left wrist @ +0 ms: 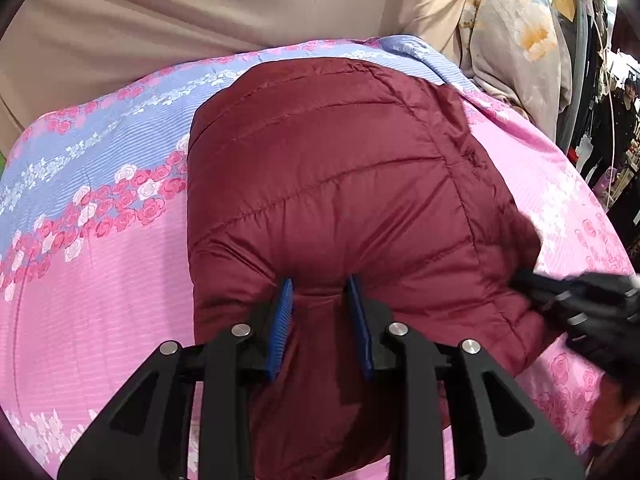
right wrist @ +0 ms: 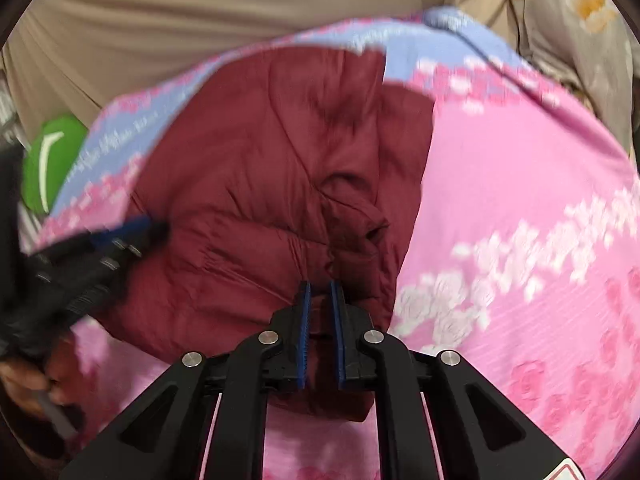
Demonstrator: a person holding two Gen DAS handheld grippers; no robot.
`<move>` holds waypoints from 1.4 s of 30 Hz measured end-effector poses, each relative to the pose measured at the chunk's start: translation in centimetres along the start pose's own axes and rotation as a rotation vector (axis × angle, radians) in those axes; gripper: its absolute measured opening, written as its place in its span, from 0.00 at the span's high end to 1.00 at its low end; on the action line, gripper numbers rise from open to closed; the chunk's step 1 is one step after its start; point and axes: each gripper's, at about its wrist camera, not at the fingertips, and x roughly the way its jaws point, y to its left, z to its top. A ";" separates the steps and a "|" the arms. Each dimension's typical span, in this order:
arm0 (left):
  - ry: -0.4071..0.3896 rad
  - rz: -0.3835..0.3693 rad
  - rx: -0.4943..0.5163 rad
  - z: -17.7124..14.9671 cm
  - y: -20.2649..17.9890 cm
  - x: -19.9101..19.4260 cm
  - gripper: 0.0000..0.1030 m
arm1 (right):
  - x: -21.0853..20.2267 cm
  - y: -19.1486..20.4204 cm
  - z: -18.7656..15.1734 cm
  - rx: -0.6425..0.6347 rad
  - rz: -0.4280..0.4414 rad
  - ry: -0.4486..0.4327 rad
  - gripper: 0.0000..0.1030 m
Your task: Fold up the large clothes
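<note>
Both claws are pinching the maroon puffer jacket [left wrist: 332, 184] lying on the floral sheet [left wrist: 100, 280]: left claw [left wrist: 322, 292] at its near edge, right claw [right wrist: 320, 292] at its near edge too.

Maroon quilted jacket [left wrist: 332, 184] — folded, on bedsheet

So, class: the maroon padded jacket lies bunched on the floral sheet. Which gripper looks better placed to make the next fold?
Probably the left gripper: its pads pinch the maroon jacket's near edge at the middle. The right gripper grips a crumpled side corner.
</note>
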 end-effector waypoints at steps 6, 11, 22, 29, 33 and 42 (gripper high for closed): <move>0.006 0.031 0.009 0.0 -0.3 -0.2 0.69 | -0.6 -0.4 0.8 0.058 0.016 0.017 0.90; 0.006 0.041 0.017 -0.1 -0.5 -0.3 0.66 | -3.7 -2.1 -1.0 0.133 0.081 -0.017 0.84; 0.012 0.064 0.025 -0.3 -1.0 -0.6 0.57 | -0.5 -0.3 -1.8 0.044 0.003 0.050 0.86; -0.010 -0.082 -0.070 0.8 2.9 -4.7 0.11 | -5.4 -3.9 0.3 0.190 0.116 -0.074 0.36; -0.008 -0.076 -0.143 2.3 6.7 -4.5 0.08 | -3.2 -6.4 2.5 0.281 0.227 0.004 0.33; 0.140 -0.131 -0.201 3.1 9.2 1.6 0.07 | 4.5 -6.5 4.1 0.363 0.364 0.196 0.28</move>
